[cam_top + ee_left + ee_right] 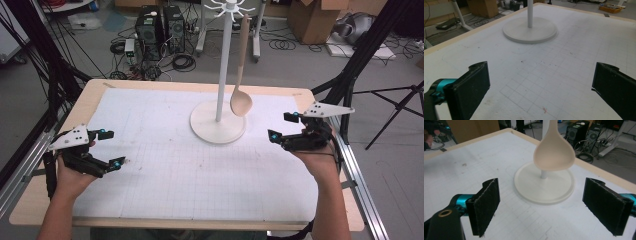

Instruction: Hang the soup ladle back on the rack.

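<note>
No text, label or number can be read — anywhere here.

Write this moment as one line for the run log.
spoon: hanging on stand | left gripper: open, empty | right gripper: open, empty

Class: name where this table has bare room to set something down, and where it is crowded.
Free: the gridded mat between left gripper and right gripper, and the far left stretch beside the stand's base. Crowded: around the stand, where the hanging spoon dangles over the base.
</note>
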The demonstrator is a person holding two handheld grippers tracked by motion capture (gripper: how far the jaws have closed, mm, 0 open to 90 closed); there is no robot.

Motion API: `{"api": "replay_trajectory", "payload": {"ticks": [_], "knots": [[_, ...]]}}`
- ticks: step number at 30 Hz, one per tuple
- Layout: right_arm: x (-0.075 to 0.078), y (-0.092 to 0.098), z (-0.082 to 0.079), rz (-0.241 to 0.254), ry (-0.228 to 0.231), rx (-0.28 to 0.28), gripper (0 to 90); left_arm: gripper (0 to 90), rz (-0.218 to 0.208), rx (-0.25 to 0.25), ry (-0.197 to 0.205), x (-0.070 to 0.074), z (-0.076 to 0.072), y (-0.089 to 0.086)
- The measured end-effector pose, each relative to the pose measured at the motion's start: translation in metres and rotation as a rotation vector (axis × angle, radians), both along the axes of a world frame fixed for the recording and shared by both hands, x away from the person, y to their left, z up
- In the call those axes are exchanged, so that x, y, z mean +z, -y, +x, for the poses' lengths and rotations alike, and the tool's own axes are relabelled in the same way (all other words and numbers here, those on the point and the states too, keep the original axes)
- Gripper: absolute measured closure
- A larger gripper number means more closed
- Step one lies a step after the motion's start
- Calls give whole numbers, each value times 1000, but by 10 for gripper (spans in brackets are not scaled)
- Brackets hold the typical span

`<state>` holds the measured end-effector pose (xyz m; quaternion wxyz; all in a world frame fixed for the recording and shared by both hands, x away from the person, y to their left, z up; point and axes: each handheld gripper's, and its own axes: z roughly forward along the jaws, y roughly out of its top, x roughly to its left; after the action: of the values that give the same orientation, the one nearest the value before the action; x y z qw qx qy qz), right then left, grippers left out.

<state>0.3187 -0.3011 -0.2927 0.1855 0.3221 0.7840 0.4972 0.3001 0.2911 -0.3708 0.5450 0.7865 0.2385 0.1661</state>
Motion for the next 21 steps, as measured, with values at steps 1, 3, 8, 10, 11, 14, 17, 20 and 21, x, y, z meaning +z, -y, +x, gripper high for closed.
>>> {"api": "replay_trajectory", "payload": {"ticks": [1,3,8,10,11,14,17,20,21], "knots": [[-5,1,-3,3,-8,-6,124,17,0,0,0,0,0,0],[-13,2,-8,4,-8,-9,121,17,-1,-1,-2,-1,0,0],[-33,0,-20,11,11,-9,105,17,7,-6,-4,-2,1,2],[-41,-2,-25,10,7,-10,98,17,5,-8,-6,-2,1,3],[-41,-2,-25,10,7,-10,98,17,5,-8,-6,-2,1,3],[-56,-5,-31,-8,2,-17,86,17,9,-9,-6,-3,2,3],[-66,-4,-32,-2,-7,-31,83,17,14,-10,-9,-3,2,4],[-73,-3,-35,19,-6,-30,30,17,20,-12,-15,-6,3,5],[-75,-3,-35,23,-1,-24,30,17,17,-10,-18,-6,3,6]]}}
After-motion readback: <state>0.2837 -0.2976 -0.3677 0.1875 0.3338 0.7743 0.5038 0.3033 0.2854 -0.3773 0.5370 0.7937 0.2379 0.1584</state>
